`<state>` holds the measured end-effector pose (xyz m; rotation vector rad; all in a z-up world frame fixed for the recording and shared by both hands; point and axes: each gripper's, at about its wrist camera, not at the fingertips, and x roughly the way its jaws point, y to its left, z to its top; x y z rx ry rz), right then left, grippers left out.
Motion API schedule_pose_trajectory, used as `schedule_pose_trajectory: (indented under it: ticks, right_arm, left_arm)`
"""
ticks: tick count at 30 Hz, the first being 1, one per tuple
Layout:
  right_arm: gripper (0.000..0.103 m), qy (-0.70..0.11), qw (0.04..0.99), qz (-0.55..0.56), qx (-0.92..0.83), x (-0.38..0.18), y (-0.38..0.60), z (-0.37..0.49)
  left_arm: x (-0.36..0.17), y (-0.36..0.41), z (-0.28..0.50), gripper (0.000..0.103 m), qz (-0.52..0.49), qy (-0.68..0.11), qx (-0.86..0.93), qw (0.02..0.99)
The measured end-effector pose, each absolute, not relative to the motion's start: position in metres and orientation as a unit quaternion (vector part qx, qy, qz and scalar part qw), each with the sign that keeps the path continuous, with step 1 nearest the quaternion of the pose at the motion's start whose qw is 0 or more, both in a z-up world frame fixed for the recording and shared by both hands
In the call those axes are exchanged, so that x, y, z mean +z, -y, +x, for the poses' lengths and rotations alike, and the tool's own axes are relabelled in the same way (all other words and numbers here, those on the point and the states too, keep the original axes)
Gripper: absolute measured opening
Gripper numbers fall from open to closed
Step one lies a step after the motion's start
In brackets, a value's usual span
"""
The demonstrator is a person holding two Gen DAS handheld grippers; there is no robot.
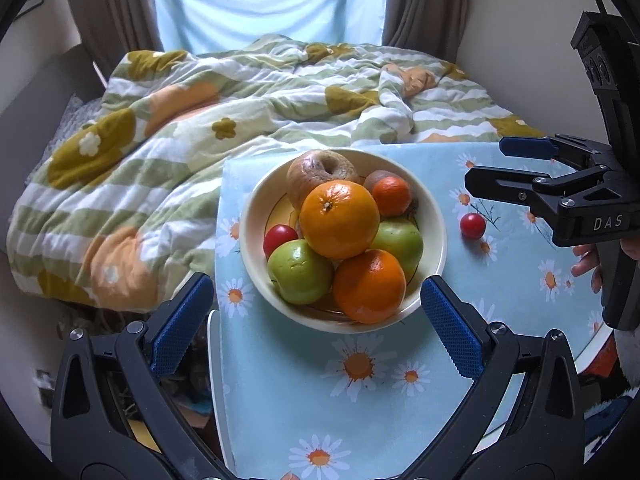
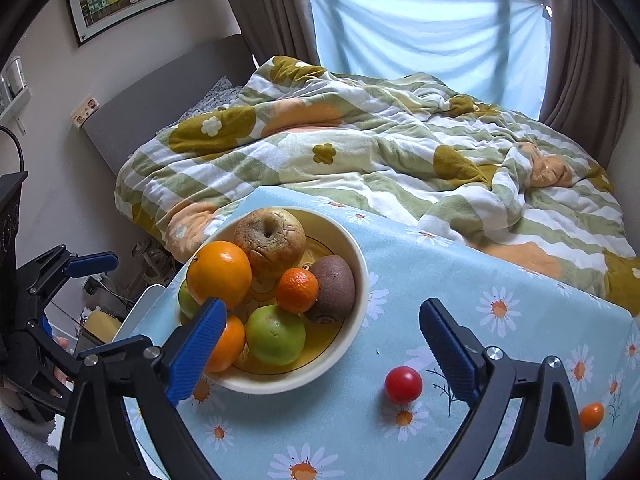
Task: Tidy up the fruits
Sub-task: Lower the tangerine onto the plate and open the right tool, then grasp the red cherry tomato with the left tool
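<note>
We see a cream bowl (image 1: 248, 216) on the daisy-print tablecloth (image 1: 360, 420), piled w/ fruit: a big orange (image 1: 339, 220) on top, a second orange (image 1: 369, 286) at the near rim, two green apples (image 1: 300, 272), a wrinkled brown apple (image 1: 322, 172) at the back, a small mandarin (image 1: 392, 196) and a red tomato (image 1: 279, 237) tucked inside. The left gripper (image 1: 316, 320) hangs spread wide just in front of the bowl, nothing between its blue pads (image 1: 182, 320). The right gripper (image 2: 320, 346) is also wide apart & empty, its left pad over the bowl's near edge. A loose cherry tomato (image 2: 403, 385) lies on the cloth beside the bowl, between the right gripper's fingers but apart from both. The right wrist view gives what the left doesn't: a brown kiwi (image 2: 334, 288) clearly by the mandarin, plus a small orange fruit (image 2: 591, 416) at the cloth's far right, prob. a kumquat or mini mandarin, too small to tell. The left view alone shows the tomato inside the bowl. A flowered duvet (image 2: 360, 148) covers the bed behind.
</note>
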<state>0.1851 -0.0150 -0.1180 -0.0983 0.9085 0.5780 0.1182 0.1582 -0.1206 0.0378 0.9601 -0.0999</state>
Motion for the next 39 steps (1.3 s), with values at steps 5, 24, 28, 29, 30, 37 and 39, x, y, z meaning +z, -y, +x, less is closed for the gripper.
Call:
schedule_pose_trajectory:
  ticks: [5, 24, 28, 29, 30, 37, 39]
  right_arm:
    - [0.096, -0.426, 0.867, -0.034, 0.255, -0.099, 0.038, 0.173]
    - [0.103, -0.448, 0.88, -0.023, 0.154, -0.09, 0.208, 0.144]
    - [0.103, -0.457, 0.877, -0.021, 0.146, -0.1, 0.239, 0.144]
    - [0.103, -0.46, 0.876, -0.022, 0.144, -0.104, 0.245, 0.144]
    - [0.103, -0.462, 0.875, -0.022, 0.142, -0.109, 0.25, 0.146]
    - [0.103, -0.477, 0.868, -0.019, 0.133, -0.143, 0.277, 0.154]
    - [0.103, -0.485, 0.864, -0.022, 0.136, -0.154, 0.278, 0.158]
  left_arm:
    - [-0.105, -0.142, 0.114, 0.103, 0.029, -0.453, -0.055, 0.889]
    - [-0.1, -0.008, 0.121, 0.103, -0.002, -0.443, -0.016, 0.897]
    - [-0.118, 0.013, 0.129, 0.103, -0.022, -0.449, 0.004, 0.893]
    - [-0.123, 0.018, 0.131, 0.103, -0.023, -0.45, 0.007, 0.893]
    - [-0.128, 0.024, 0.133, 0.103, -0.023, -0.452, 0.009, 0.892]
    - [-0.168, 0.047, 0.155, 0.096, -0.017, -0.464, 0.029, 0.885]
    - [-0.18, 0.048, 0.163, 0.088, -0.018, -0.473, 0.038, 0.88]
